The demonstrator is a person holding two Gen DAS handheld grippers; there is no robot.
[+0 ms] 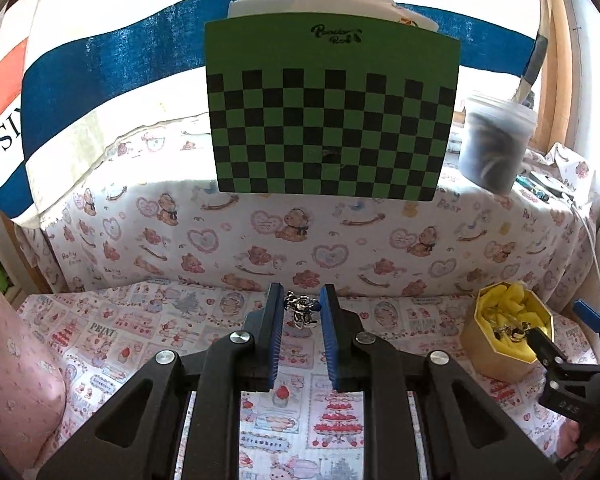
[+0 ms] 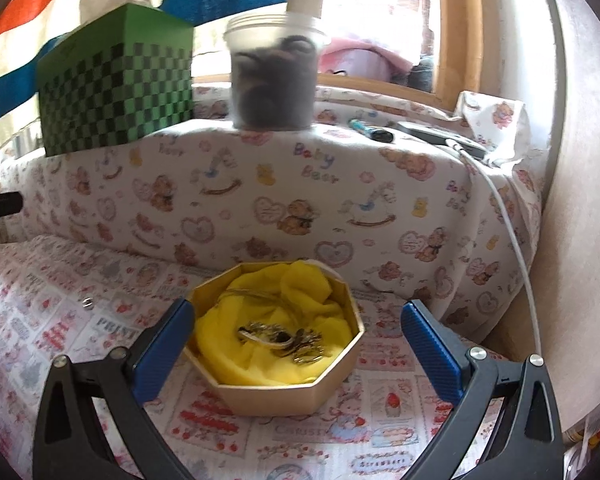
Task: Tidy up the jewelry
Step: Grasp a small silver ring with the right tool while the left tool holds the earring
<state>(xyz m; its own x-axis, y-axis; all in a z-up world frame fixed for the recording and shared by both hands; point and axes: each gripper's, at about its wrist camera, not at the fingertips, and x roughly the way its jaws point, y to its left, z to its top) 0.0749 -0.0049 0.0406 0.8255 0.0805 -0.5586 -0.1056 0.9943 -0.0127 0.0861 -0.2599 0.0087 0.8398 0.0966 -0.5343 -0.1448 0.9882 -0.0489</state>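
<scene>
In the left wrist view my left gripper [image 1: 301, 300] is shut on a silver jewelry piece [image 1: 300, 312], which hangs between the blue pads just above the patterned cloth. A gold octagonal box [image 1: 504, 336] lined with yellow cloth stands at the right, with several metal pieces inside. In the right wrist view my right gripper [image 2: 298, 332] is open, its fingers on either side of the gold box [image 2: 284, 396]. The jewelry pile [image 2: 288, 340] lies on the yellow lining. A small ring [image 2: 87, 302] lies on the cloth at the left.
A green checkered box [image 1: 332, 108] and a clear plastic tub [image 1: 496, 140] of dark items stand on the raised cloth-covered ledge behind. A white cable [image 2: 508, 232] runs down the ledge at right. A pink cushion [image 1: 16, 380] lies at left.
</scene>
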